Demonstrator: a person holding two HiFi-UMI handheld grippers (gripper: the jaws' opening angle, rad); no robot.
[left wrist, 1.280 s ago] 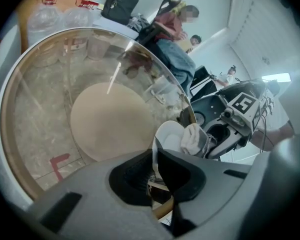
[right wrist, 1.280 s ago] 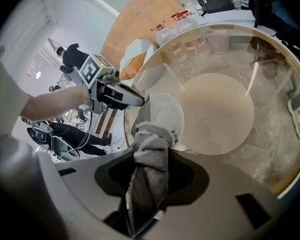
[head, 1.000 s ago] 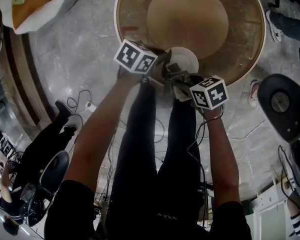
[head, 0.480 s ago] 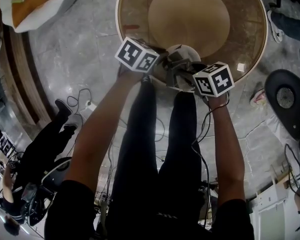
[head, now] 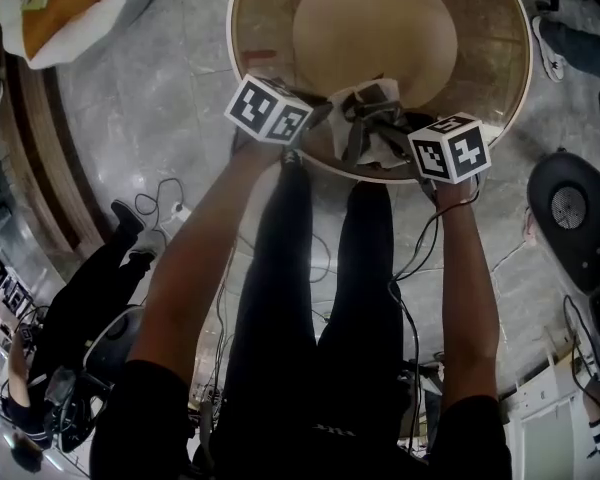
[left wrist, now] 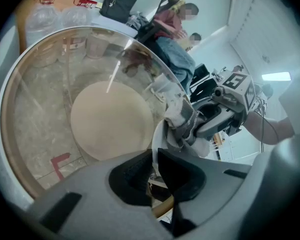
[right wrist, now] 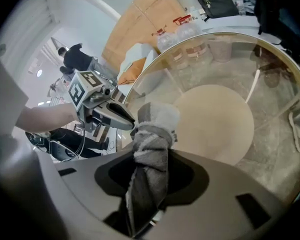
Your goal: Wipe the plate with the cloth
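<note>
My left gripper point(head: 323, 118) is shut on the rim of a white plate point(head: 352, 101), which it holds on edge over the near side of a round glass table point(head: 242, 58). In the left gripper view the plate point(left wrist: 158, 139) rises edge-on out of the shut left gripper point(left wrist: 154, 166). A grey-and-white cloth point(head: 377, 138) is bunched in my right gripper point(head: 398, 128) and pressed against the plate's face. The right gripper view has the cloth point(right wrist: 151, 134) standing up between the jaws of that gripper point(right wrist: 149, 176), with the left gripper point(right wrist: 97, 106) just beyond it. The cloth hides the plate there.
A tan round disc point(head: 375, 30) lies under the glass at the table's middle. An orange-and-white bag point(head: 50, 8) sits on the floor at top left, and a black chair point(head: 575, 218) stands at the right. A seated person point(head: 80, 308) and cables point(head: 170, 203) are at the left.
Both grippers have shifted farther over the table. The right gripper moved right and up with the cloth, dragging it across the plate. The left gripper still holds the plate.
</note>
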